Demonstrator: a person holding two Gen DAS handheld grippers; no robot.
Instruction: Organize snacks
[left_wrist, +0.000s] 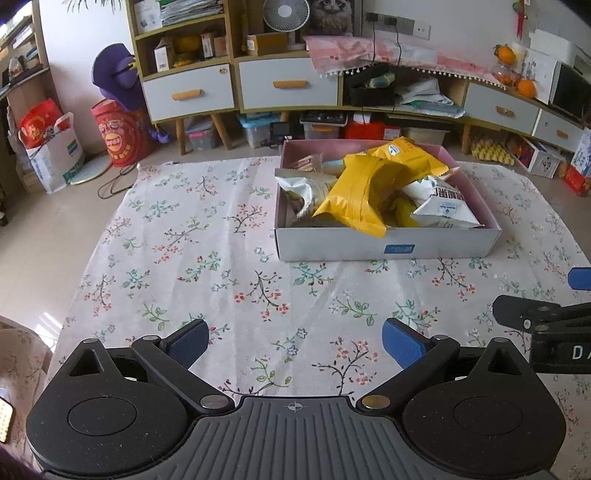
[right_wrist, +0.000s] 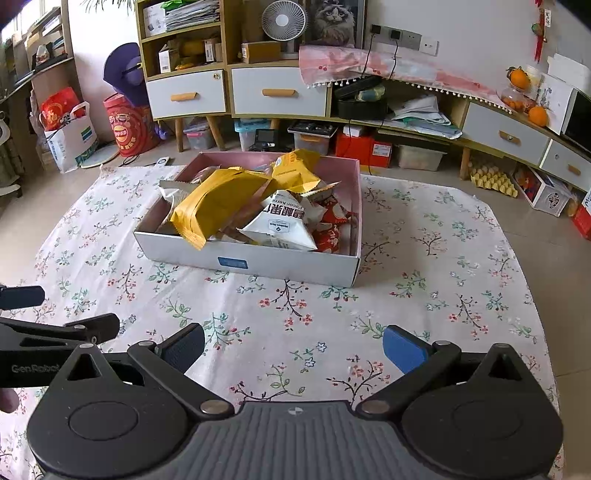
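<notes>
The snacks are contained in an open box (left_wrist: 384, 249) set on a floral cloth (left_wrist: 207, 258), toward the far side of the table. Inside the box, a large yellow bag (left_wrist: 360, 192) is seen lying tilted across the pile, a white bag (left_wrist: 441, 206) is seen to its right, and a second white bag (left_wrist: 301, 188) to its left; red packets (right_wrist: 332, 229) are visible at the right end in the right wrist view. No snack is seen on the cloth outside the box. The left gripper (left_wrist: 295, 341) is held near the viewer, over bare cloth, with its jaws spread wide and nothing between them. The right gripper (right_wrist: 293, 347) is likewise held wide and empty, well apart from the box. The collecting step is judged to be complete or nearly so. The contents are heaped, not aligned, so any sorting or straightening within the box is judged to remain.
</notes>
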